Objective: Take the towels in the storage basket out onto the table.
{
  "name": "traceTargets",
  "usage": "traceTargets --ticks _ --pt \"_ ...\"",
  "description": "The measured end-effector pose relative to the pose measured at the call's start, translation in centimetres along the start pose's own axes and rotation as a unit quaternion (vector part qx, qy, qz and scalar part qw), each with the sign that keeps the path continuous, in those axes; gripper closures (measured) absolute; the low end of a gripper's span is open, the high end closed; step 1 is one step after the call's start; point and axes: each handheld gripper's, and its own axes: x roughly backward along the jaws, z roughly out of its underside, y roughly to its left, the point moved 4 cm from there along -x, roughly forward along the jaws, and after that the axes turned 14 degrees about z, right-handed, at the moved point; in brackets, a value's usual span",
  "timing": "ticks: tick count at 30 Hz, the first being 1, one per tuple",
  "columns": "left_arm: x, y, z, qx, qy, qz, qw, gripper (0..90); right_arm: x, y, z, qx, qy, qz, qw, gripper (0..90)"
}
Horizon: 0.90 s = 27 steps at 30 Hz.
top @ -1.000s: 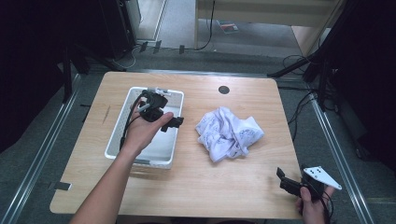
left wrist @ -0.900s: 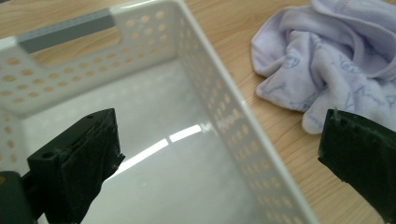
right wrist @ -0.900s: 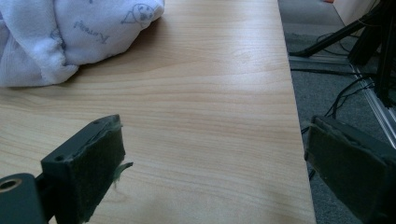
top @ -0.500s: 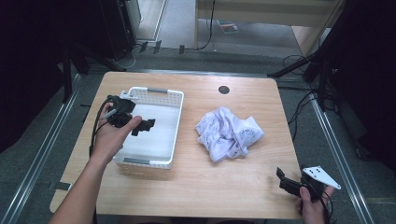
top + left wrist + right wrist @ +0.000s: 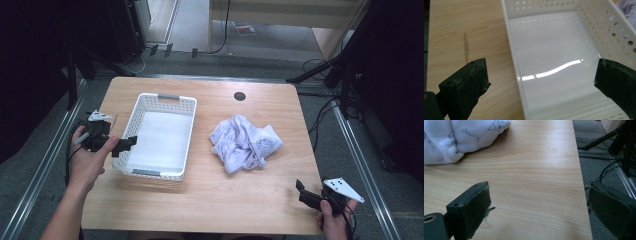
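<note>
A white perforated basket point(image 5: 181, 112) stands empty on the left half of the wooden table point(image 5: 215, 200); in the left gripper view its glossy floor point(image 5: 554, 65) and holed wall fill the middle. My left gripper point(image 5: 123, 145) hovers at the basket's left rim, open, its jaws wide apart with one over the table and one over the basket point(image 5: 541, 82). A crumpled white cloth with small printed drawings point(image 5: 244, 142) lies right of the basket, also at the top left as the cloth point(image 5: 461, 137). My right gripper point(image 5: 302, 191) is open near the table's front right corner, empty point(image 5: 539, 212).
A round black grommet point(image 5: 240, 96) sits in the table near the far edge. Black stands and cables point(image 5: 335, 75) crowd the floor at the right and back. The table's right edge point(image 5: 580, 177) runs close to the right gripper.
My left hand and gripper pulled back from over the basket's far end to its left rim, toward the table's left edge. The right gripper and the cloth stayed put.
</note>
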Motion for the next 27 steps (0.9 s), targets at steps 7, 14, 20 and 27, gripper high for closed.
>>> traceTargets --ticks 7,14,20,27 --pt "1.4 1.8 2.5 0.027 -0.020 -0.001 0.9994 0.0 0.0 0.1 0.0 0.000 0.002 0.002 1.0000 5.2" --pt "2.2 2.7 4.2 0.039 -0.034 -0.005 0.9987 0.0 0.0 0.1 0.0 0.001 0.003 0.004 1.0000 5.2" --pt "2.3 3.1 6.2 0.051 -0.044 -0.001 0.9978 0.0 -0.1 0.1 0.0 0.002 0.004 0.005 1.0000 5.4" --pt "1.9 3.6 8.9 0.070 -0.101 0.020 0.9922 0.0 -0.1 0.1 0.0 0.005 0.005 0.008 0.9999 5.4"
